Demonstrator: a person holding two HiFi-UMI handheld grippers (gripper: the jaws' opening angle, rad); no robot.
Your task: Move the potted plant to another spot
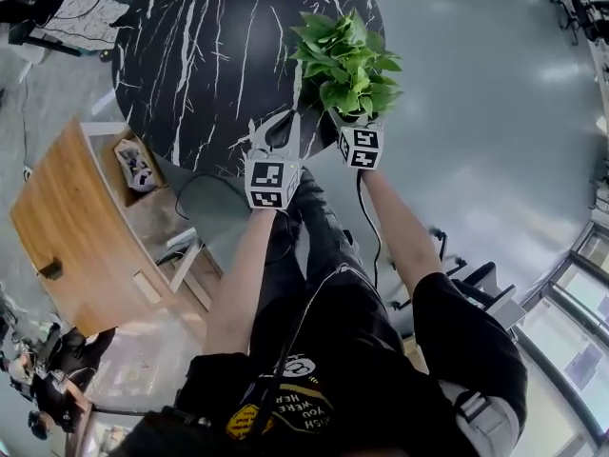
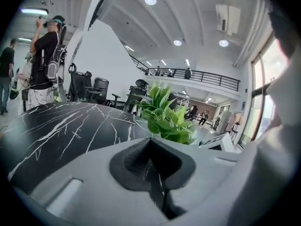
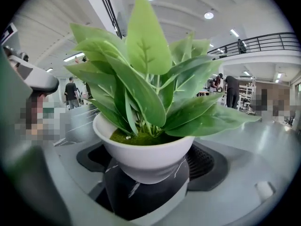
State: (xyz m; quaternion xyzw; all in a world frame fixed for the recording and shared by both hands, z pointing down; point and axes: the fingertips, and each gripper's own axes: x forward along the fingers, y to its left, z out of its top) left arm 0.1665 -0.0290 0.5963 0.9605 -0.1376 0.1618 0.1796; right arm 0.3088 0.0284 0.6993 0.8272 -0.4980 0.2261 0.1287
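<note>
The potted plant point(image 1: 344, 60), green leaves in a white bowl-shaped pot point(image 3: 146, 154), is over the right edge of the round black marble table point(image 1: 200, 55). My right gripper point(image 1: 347, 117) comes at it from the near side. In the right gripper view the pot fills the space between the right gripper's point(image 3: 148, 173) dark pads point(image 3: 209, 161), and the jaws are shut wide on it. My left gripper point(image 1: 278, 127) is just left of the plant, over the table's near edge, its fingers spread with nothing between them. The left gripper view shows the plant point(image 2: 167, 114) ahead and slightly right.
A wooden cabinet point(image 1: 67, 227) with a drawer of small items stands left of my legs, with cables on the grey floor point(image 1: 476, 84). Beyond the table, people point(image 2: 47, 55) and office chairs point(image 2: 94, 88) stand.
</note>
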